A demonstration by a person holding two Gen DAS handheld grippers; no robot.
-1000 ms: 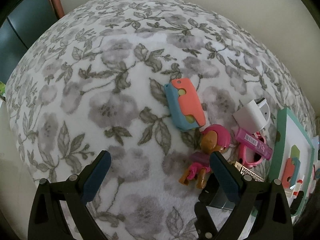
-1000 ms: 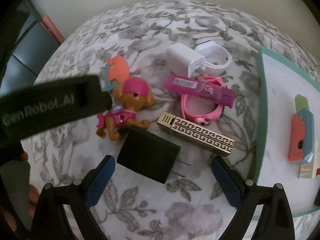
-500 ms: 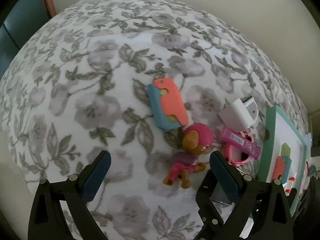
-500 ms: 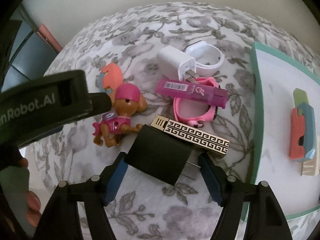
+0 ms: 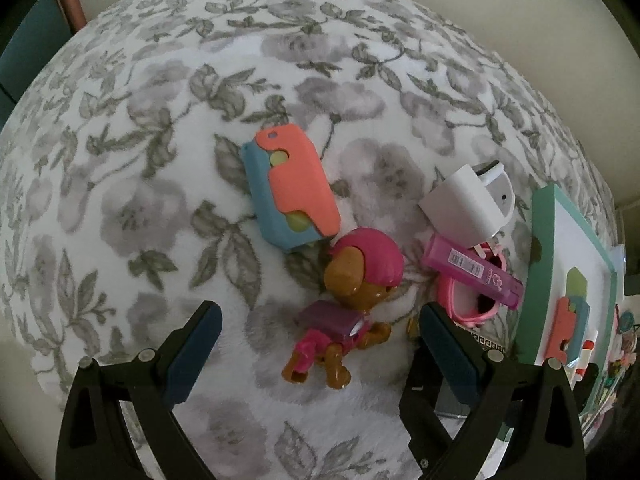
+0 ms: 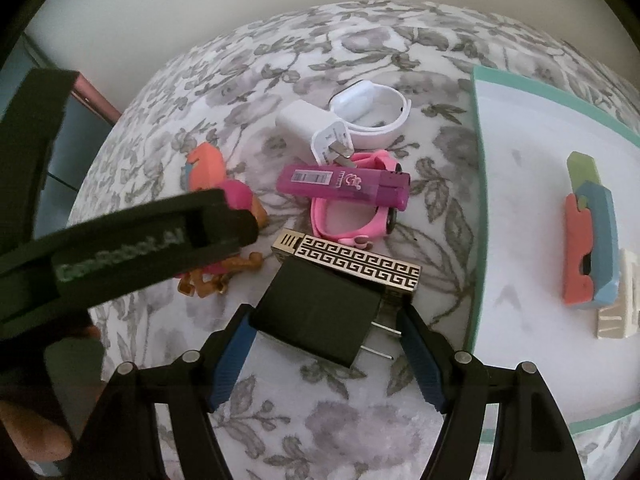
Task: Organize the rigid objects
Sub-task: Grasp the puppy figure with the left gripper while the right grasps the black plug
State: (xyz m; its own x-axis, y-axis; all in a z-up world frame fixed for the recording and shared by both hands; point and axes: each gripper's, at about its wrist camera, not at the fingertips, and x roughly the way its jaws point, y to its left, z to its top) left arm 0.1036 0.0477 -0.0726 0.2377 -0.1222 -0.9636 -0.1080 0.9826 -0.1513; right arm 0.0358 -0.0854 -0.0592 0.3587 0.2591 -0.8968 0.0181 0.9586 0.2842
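Right gripper [image 6: 326, 354], lower centre of frame: jaws narrowed around black charger [image 6: 320, 314], left pad touching, right contact unclear. Left gripper [image 5: 318, 350] spread wide over dog figure [image 5: 348, 306]. Gold patterned lighter [image 6: 352, 260] touches charger's far side; green-rimmed tray [image 6: 478, 200] at right.

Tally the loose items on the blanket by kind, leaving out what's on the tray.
Chargers: 2, white charger, black charger
Lighters: 2, pink lighter, gold lighter
Toy knife: 1
Pup figure: 1
Pink glasses: 1
White band: 1
Total: 8
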